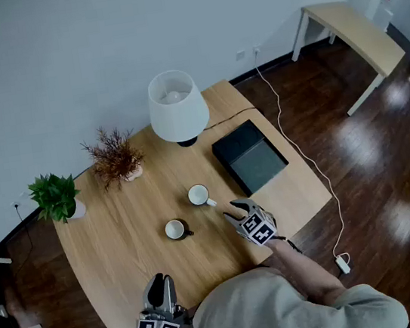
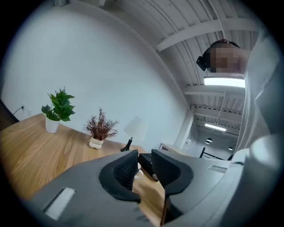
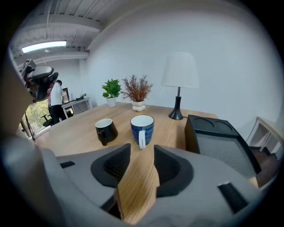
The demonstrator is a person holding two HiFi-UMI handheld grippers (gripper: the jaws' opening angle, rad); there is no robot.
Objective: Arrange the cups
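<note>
Two cups stand near the middle of the wooden table (image 1: 118, 249): a blue cup (image 1: 199, 195) with a white inside and a white handle, and to its front left a black cup (image 1: 175, 229). My right gripper (image 1: 235, 210) hovers just right of the blue cup, open and empty. In the right gripper view the blue cup (image 3: 142, 125) stands straight ahead of the jaws with its handle turned toward them, and the black cup (image 3: 105, 130) is to its left. My left gripper (image 1: 161, 280) is at the table's near edge, apart from both cups, its jaws (image 2: 144, 166) slightly apart and empty.
A black box (image 1: 250, 159) with a recessed top lies right of the cups. A white lamp (image 1: 177, 106) stands behind them, with a dried plant (image 1: 115, 157) and a green potted plant (image 1: 57, 197) at the far left. A white cable (image 1: 302, 152) runs over the floor.
</note>
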